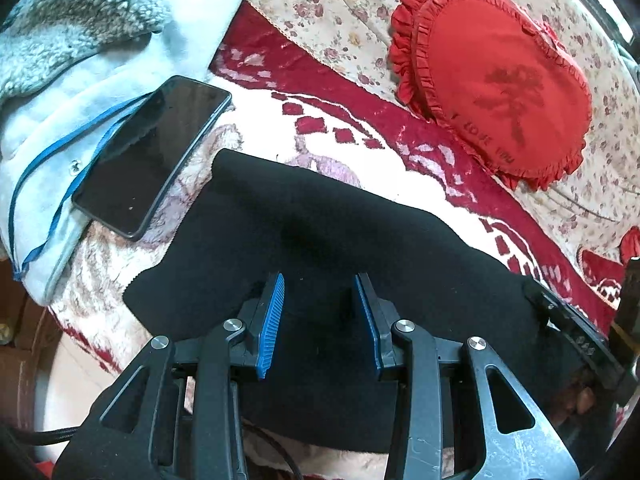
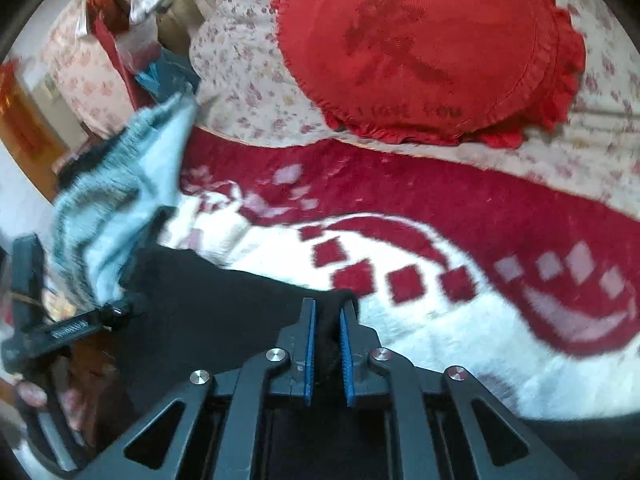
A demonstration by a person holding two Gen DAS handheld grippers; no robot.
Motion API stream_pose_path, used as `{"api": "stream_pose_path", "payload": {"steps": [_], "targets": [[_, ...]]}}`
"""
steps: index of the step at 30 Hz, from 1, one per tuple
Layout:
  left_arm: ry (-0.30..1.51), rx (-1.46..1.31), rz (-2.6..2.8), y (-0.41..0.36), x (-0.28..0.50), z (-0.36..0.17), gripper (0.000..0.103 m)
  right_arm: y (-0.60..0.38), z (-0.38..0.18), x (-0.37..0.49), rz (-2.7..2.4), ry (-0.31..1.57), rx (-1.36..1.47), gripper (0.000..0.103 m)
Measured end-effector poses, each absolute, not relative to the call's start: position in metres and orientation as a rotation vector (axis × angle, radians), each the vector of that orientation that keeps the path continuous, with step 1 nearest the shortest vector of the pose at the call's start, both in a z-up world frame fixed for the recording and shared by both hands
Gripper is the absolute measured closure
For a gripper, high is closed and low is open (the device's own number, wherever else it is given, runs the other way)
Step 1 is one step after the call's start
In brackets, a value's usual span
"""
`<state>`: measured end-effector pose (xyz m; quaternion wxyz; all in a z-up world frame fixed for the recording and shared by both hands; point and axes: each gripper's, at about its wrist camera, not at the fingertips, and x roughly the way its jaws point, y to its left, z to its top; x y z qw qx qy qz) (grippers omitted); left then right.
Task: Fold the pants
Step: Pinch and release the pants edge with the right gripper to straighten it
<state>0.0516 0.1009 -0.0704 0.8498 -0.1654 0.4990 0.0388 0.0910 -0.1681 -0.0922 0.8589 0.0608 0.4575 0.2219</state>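
Black pants (image 1: 320,232) lie folded in a wide band across a red-and-white plush blanket (image 1: 352,120). My left gripper (image 1: 319,280) hangs just over the middle of the band. Its blue pads (image 1: 272,320) stand apart and open, with the cloth flat beneath them. At the pants' right end, my right gripper (image 2: 327,306) is shut on a bunched edge of the black pants (image 2: 208,312); in the left wrist view it shows at the far right (image 1: 568,316). In the right wrist view, a hand (image 2: 32,394) holds the left tool at the left edge.
A dark phone (image 1: 152,152) lies on a pale blue fleece garment (image 1: 80,40) left of the pants. A red frilled heart cushion (image 1: 492,76) rests on a floral sheet (image 1: 320,0) behind. A black cable (image 1: 52,436) runs at the lower left.
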Motion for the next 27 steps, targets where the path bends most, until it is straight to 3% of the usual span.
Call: {"api": "stream_pose_path", "payload": {"steps": [16,27], "targets": [[1.049,-0.304,0.073,0.079,0.035,-0.058,0.066,-0.183,-0.051,0.037,0.446,0.88,0.052,0.092],[1.019,-0.236,0.007,0.04,0.012,-0.038,0.066,-0.191,-0.083,-0.022,0.427,0.942,-0.07,0.089]]}}
